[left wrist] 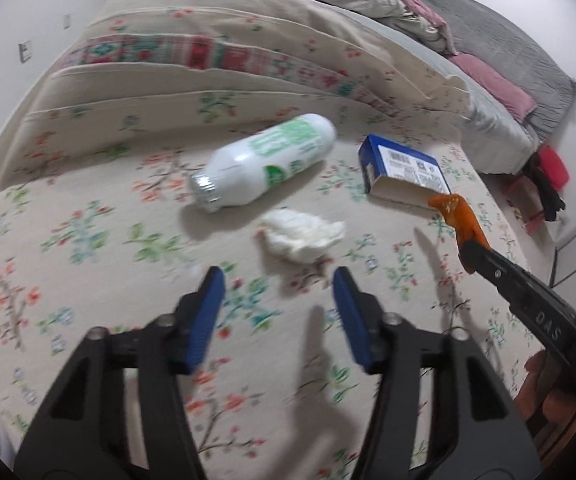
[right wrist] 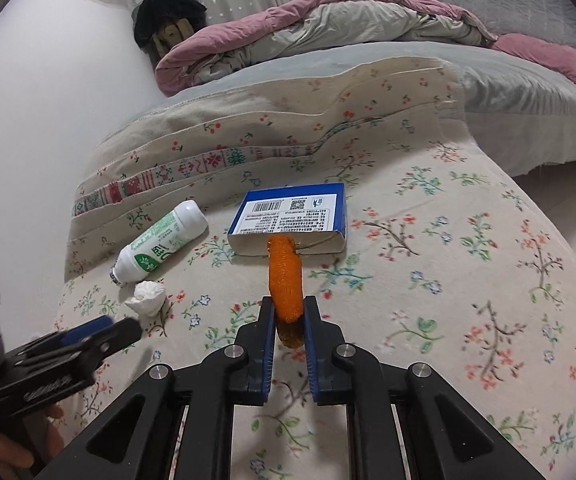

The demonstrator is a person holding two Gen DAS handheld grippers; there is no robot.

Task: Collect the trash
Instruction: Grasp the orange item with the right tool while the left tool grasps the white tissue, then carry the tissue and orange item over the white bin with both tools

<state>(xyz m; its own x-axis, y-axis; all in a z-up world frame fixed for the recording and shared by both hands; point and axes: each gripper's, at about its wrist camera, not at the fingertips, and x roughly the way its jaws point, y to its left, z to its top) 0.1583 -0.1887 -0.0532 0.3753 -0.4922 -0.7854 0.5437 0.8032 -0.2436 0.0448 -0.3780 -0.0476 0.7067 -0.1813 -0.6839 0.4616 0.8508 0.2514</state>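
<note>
Clamping a strip of orange peel between its blue-padded jaws, the right tool holds the scrap above the floral-print bed cover, its far tip in front of the open end of a flat blue-and-white cardboard box. The left tool hangs with its jaws spread and nothing between them, close over a crumpled white tissue. Beside the tissue, a white plastic bottle with a green label lies on its side. Collection looks barely begun: one piece is gripped, while tissue, bottle and box lie loose on the cover. No bin or bag can be made out in either view.
</note>
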